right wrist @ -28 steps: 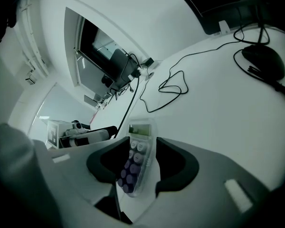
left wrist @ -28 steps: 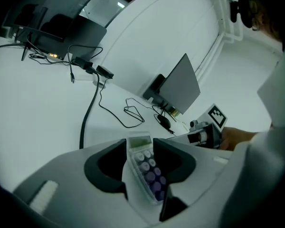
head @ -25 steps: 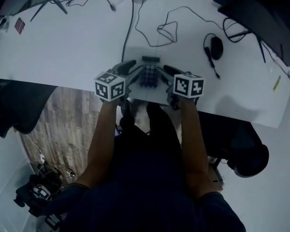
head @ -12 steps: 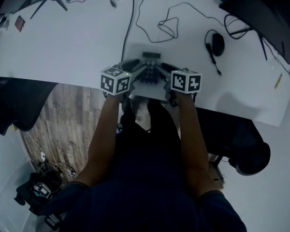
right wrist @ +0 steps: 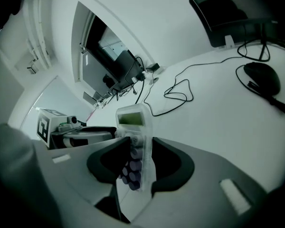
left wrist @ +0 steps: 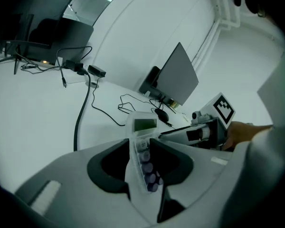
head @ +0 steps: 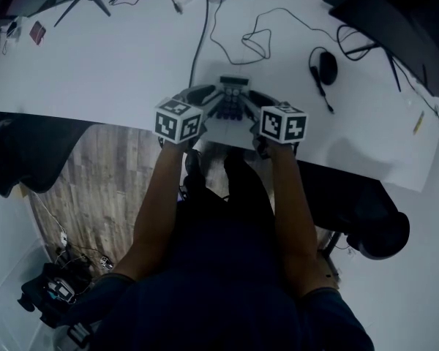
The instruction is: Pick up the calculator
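Note:
The pale calculator (head: 232,98), with a small screen and dark keys, sits near the white table's front edge between both grippers. In the left gripper view the calculator (left wrist: 141,144) stands edge-on between the jaws of my left gripper (left wrist: 141,159); they are closing and the pads touch both its faces. The right gripper view shows the calculator (right wrist: 133,129) likewise clamped in my right gripper (right wrist: 135,161), screen end poking past the jaws. From the head view my left gripper (head: 207,102) holds its left side and my right gripper (head: 254,105) its right.
A black mouse (head: 327,70) with its cord lies to the right. A thin looped cable (head: 256,39) and a thick cable (head: 201,35) run to the table's far side. The table's front edge (head: 95,118) is just under my hands. A pen (head: 420,123) lies far right.
Both grippers have drawn closer together and slid a little farther onto the table, closing in on the calculator, which has shifted slightly away with them.

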